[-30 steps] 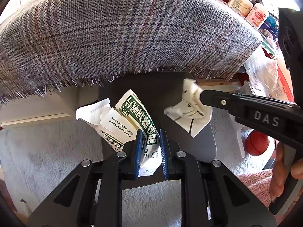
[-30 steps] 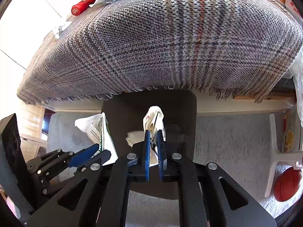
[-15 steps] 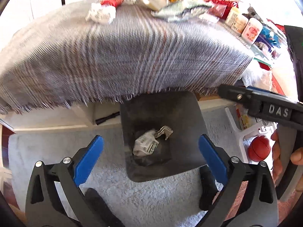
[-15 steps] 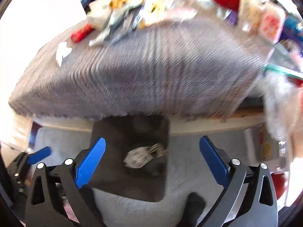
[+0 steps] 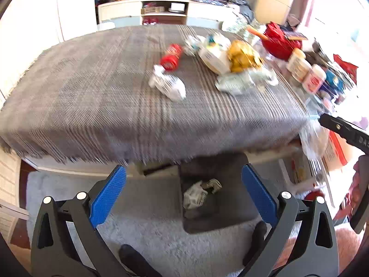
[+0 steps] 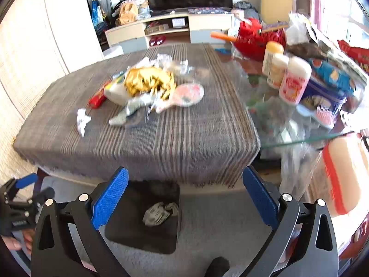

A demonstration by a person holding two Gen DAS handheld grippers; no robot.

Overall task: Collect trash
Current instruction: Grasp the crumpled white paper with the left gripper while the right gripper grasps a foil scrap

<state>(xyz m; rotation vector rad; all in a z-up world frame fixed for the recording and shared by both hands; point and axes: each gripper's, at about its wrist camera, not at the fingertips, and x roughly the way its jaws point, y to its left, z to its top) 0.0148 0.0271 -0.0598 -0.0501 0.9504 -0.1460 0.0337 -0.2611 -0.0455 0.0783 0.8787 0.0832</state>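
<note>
Though blurred, both grippers (image 5: pixel 183 190) (image 6: pixel 184 194) spread empty; crumpled trash (image 6: pixel 160 213) in the half-hidden bin (image 6: pixel 129 230).

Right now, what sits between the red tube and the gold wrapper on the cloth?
In the left wrist view, a white carton lies between the red tube and the gold wrapper.

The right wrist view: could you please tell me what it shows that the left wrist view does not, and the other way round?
Only the right wrist view shows the left gripper at its lower left edge and the blue snack box. Only the left wrist view shows the red ball on the floor. Both show the dark bin holding crumpled paper, the plaid tablecloth, the yellow wrapper, and open jaws.
</note>
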